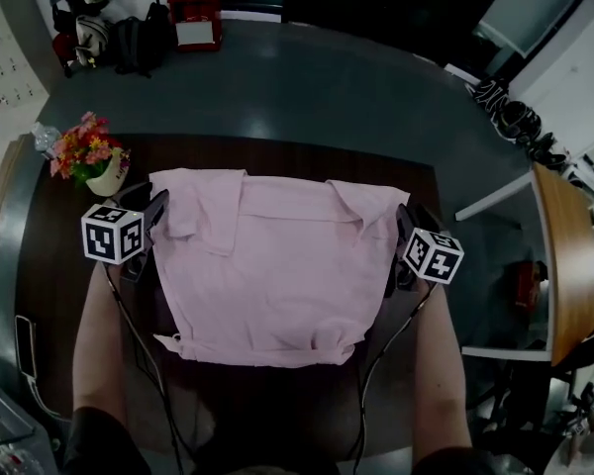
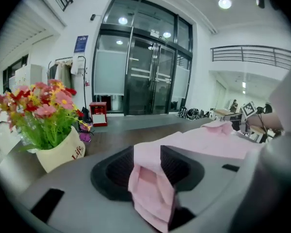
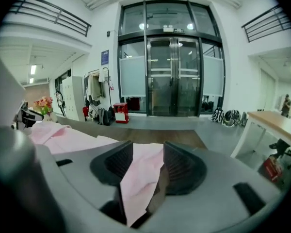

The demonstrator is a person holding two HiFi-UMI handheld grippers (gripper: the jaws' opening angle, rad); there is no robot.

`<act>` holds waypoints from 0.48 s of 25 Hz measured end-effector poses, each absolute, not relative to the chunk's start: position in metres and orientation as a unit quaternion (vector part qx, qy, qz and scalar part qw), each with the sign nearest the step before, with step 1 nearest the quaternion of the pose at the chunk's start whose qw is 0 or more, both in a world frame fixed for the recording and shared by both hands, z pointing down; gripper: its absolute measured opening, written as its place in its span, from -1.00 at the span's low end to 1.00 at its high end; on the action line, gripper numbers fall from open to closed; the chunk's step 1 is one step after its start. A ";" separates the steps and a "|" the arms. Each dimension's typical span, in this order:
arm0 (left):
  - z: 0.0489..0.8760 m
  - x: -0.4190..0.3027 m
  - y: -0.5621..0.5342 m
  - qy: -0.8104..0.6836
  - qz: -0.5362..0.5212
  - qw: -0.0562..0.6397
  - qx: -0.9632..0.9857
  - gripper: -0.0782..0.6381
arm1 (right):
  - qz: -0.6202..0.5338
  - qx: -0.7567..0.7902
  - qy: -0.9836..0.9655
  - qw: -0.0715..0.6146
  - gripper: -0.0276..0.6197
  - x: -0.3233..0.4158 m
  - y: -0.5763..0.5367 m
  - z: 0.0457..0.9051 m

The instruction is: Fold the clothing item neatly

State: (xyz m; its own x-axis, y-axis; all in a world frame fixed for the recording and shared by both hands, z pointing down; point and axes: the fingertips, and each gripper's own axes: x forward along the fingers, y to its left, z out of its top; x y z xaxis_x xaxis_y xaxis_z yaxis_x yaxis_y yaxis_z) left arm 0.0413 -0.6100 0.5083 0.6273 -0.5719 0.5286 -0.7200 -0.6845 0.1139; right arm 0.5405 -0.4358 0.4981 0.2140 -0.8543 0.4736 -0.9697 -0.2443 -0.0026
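A pink shirt (image 1: 277, 265) lies flat on the dark wooden table (image 1: 277, 151), its two top corners folded inward. My left gripper (image 1: 156, 214) sits at the shirt's upper left corner, my right gripper (image 1: 404, 228) at the upper right corner. In the left gripper view a fold of pink cloth (image 2: 153, 188) lies between the parted jaws of the left gripper (image 2: 146, 165). In the right gripper view a pink cloth edge (image 3: 138, 178) sits loosely in the gap of the right gripper (image 3: 146, 166), with a dark space beside it. Both grippers are open.
A white pot of flowers (image 1: 91, 158) stands at the table's far left corner, close to my left gripper. Black cables (image 1: 139, 354) trail back from both grippers. A red box (image 1: 196, 18) sits on the floor beyond. A light wooden table (image 1: 564, 265) stands at the right.
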 end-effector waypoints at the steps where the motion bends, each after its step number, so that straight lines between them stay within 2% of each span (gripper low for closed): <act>1: 0.503 0.039 -0.600 -0.369 0.225 0.159 0.888 -0.34 | 0.190 0.771 -0.593 0.136 -0.40 0.536 -0.426 0.490; 6: 0.473 0.043 -0.528 -0.369 0.188 0.167 0.895 -0.34 | 0.183 0.769 -0.610 0.066 -0.45 0.488 -0.376 0.452; 10: 0.433 0.058 -0.453 -0.360 0.142 0.164 0.907 -0.34 | 0.141 0.778 -0.612 0.026 -0.86 0.455 -0.320 0.409; 12: 0.417 0.068 -0.412 -0.351 0.125 0.166 0.913 -0.34 | 0.135 0.776 -0.616 0.000 -0.91 0.438 -0.288 0.392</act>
State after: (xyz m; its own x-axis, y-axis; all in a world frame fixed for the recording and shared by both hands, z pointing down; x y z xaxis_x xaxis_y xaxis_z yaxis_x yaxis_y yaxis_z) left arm 0.0678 -0.4122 0.4175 0.7230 -0.5992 0.3437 -0.6818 -0.6991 0.2154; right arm 0.4381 -0.2884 0.3923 0.2056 -0.9560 0.2091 -0.9558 -0.2420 -0.1669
